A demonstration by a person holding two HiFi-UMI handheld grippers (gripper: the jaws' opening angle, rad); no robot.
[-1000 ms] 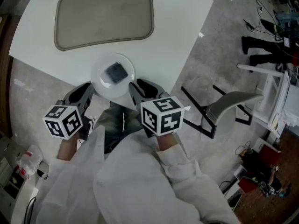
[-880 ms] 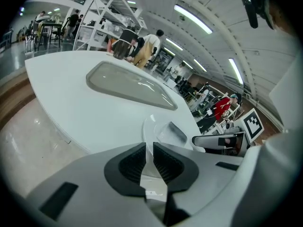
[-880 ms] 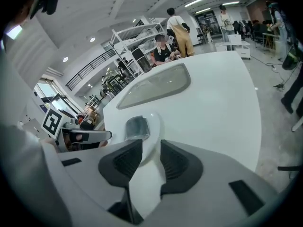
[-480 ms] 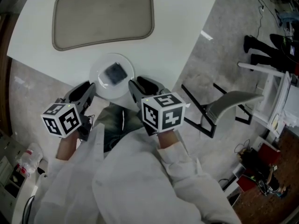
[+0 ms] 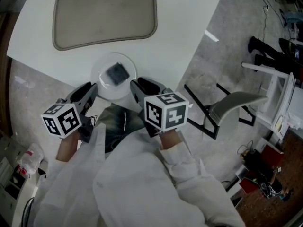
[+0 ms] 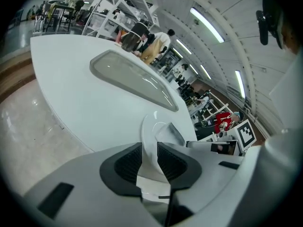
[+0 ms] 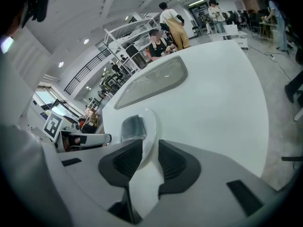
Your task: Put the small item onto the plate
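the white surface (image 5: 184,27) has a rounded outline, and its near edge runs on a slant just in front of the person. the round plate (image 5: 124,91) lies right at that edge and its near side pokes out past it, over the grey speckled floor (image 5: 208,74). whether the plate rests on the surface or is raised off it cannot be told. beyond the plate there is a band of bare white surface, then a large shallow tray (image 5: 104,13), grey-beige with rounded corners and a raised lip, well apart from the plate. to the right of the surface the floor is open as far as a grey chair (image 5: 229,105) on black legs.

the small item (image 5: 116,73), a dark, squarish, slightly glossy block, lies on the plate near its middle. the plate is smooth, glossy white with a thin upturned rim.

the left claw (image 5: 93,90) is clenched on the plate's left rim; in the left gripper view the rim runs up between its two black ribbed pads, which press it from both sides. the right claw (image 5: 135,86) grips the opposite rim in the same way, its ribbed pads closed on the white edge. the two claws face each other across the plate, with the item between them and touching neither.
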